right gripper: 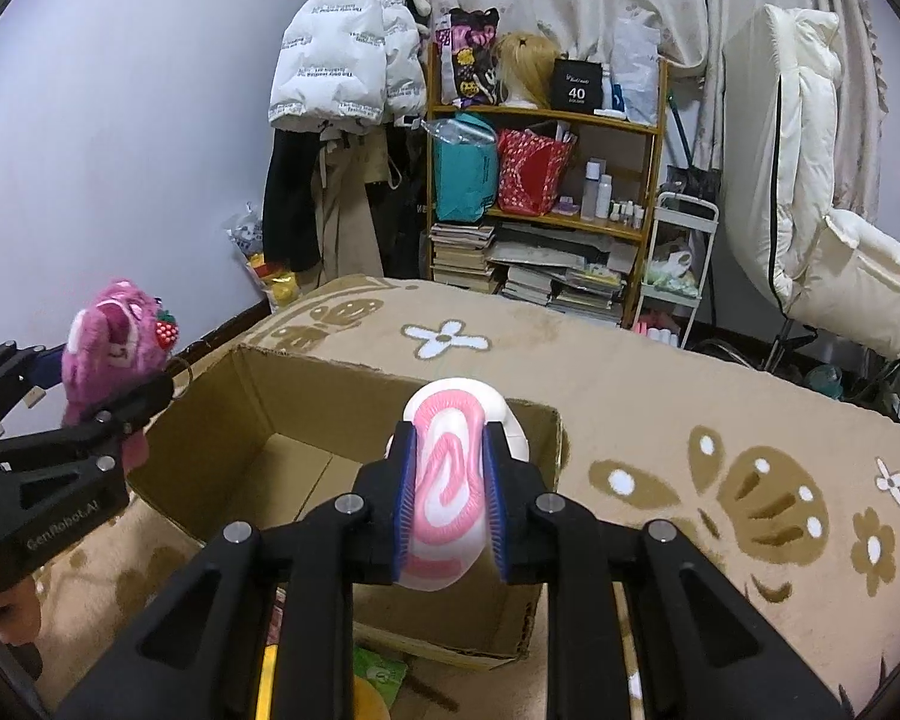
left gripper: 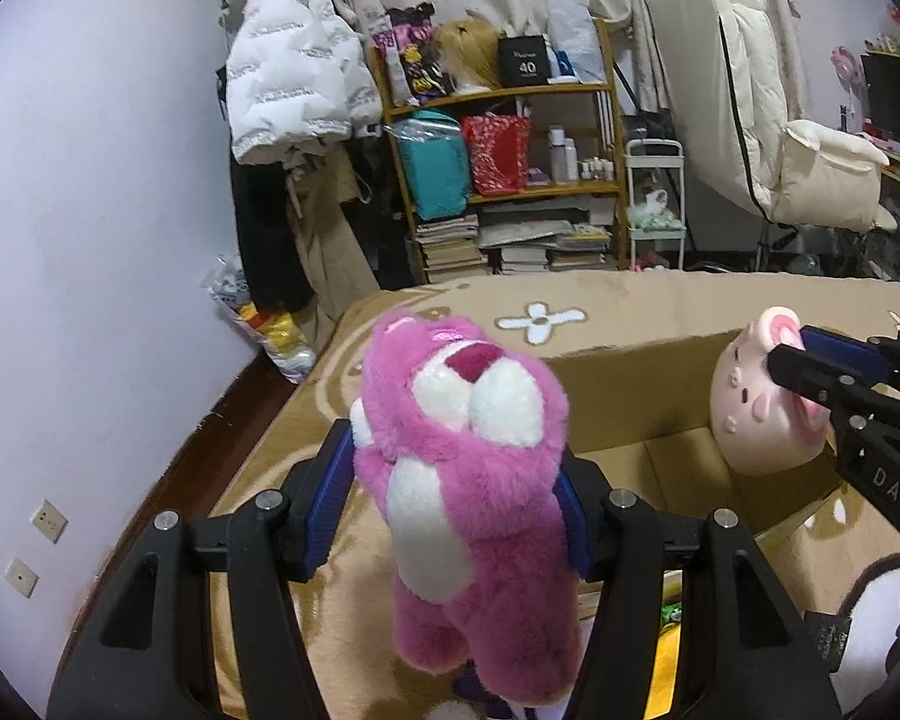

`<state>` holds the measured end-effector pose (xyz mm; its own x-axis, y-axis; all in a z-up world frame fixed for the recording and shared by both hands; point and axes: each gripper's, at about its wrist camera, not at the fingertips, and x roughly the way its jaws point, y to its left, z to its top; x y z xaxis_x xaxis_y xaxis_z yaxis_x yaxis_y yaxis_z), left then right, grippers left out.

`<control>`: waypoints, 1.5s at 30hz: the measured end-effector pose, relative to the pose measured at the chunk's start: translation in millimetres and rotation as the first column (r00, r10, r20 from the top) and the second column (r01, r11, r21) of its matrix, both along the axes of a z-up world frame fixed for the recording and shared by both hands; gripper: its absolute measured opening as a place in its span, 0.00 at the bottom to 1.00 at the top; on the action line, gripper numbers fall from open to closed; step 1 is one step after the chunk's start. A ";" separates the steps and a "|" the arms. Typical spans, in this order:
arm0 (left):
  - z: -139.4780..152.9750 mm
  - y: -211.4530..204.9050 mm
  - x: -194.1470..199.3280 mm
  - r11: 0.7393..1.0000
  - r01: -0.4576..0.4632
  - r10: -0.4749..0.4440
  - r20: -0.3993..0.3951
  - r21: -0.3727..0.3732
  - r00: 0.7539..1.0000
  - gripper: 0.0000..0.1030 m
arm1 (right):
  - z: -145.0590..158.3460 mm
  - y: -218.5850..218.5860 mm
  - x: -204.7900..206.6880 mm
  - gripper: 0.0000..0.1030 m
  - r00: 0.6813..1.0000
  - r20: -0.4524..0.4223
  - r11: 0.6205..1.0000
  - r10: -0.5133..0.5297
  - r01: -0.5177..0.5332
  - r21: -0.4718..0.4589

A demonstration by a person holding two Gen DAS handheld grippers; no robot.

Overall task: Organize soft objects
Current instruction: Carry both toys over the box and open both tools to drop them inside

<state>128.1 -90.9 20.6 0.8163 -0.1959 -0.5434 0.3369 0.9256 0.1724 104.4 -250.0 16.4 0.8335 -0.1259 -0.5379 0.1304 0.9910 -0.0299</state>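
A fluffy pink bear [left gripper: 462,480] with a white muzzle and belly hangs in the air, and my left gripper [left gripper: 453,504] is shut on its body. From the right wrist view the same bear [right gripper: 111,354] shows at the left edge of an open cardboard box [right gripper: 258,384]. A pale pink pig toy [left gripper: 756,402] hangs over the box [left gripper: 642,372], pinched by its pink-and-white ear [right gripper: 450,474] in my right gripper [right gripper: 450,486]. Both toys are held above the patterned tan blanket [right gripper: 720,420].
A wooden shelf [left gripper: 510,180] with bags, bottles and stacked books stands behind the bed, beside hanging coats [left gripper: 294,72]. A white padded chair [right gripper: 810,210] stands on the right. Green and yellow items [right gripper: 378,672] lie below the box's near side.
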 end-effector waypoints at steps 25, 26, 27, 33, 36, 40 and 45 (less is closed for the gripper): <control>-26.7 -9.0 19.8 0.997 0.067 -0.071 -0.136 -0.028 0.988 0.66 | -38.0 -9.1 9.4 0.28 0.994 -0.102 0.996 0.047 -0.038 0.086; -27.4 -8.8 19.9 0.997 0.065 -0.069 -0.135 -0.029 0.988 0.67 | -38.8 -8.6 9.9 0.30 0.993 -0.106 0.996 0.049 -0.040 0.084; -27.7 -8.0 20.3 0.997 0.064 -0.068 -0.136 -0.031 0.988 0.68 | -39.8 -8.0 10.2 0.30 0.993 -0.110 0.996 0.052 -0.043 0.084; -25.3 -2.0 18.9 0.999 0.030 -0.032 -0.127 -0.018 0.991 0.76 | -41.2 -9.3 11.1 0.37 0.993 -0.108 0.994 0.054 -0.043 0.100; -19.2 2.7 16.4 1.000 0.018 -0.020 -0.120 -0.022 0.993 0.85 | -38.3 -11.5 9.8 0.65 0.994 -0.098 0.993 0.046 -0.034 0.113; -9.2 10.3 11.6 0.999 -0.001 -0.003 -0.107 -0.034 0.994 0.87 | -25.5 -15.5 0.6 0.92 0.998 -0.050 0.992 0.026 -0.019 0.125; 0.0 18.9 1.8 0.999 -0.037 0.034 -0.094 -0.037 0.995 0.98 | -7.0 -22.3 -13.3 1.00 1.000 -0.010 0.991 -0.013 0.014 0.132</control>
<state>129.9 -72.0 20.5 0.7694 -0.1901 -0.6099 0.3166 0.9427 0.1055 91.1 -272.3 9.4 0.8270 -0.0647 -0.5584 0.1441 0.9845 0.0995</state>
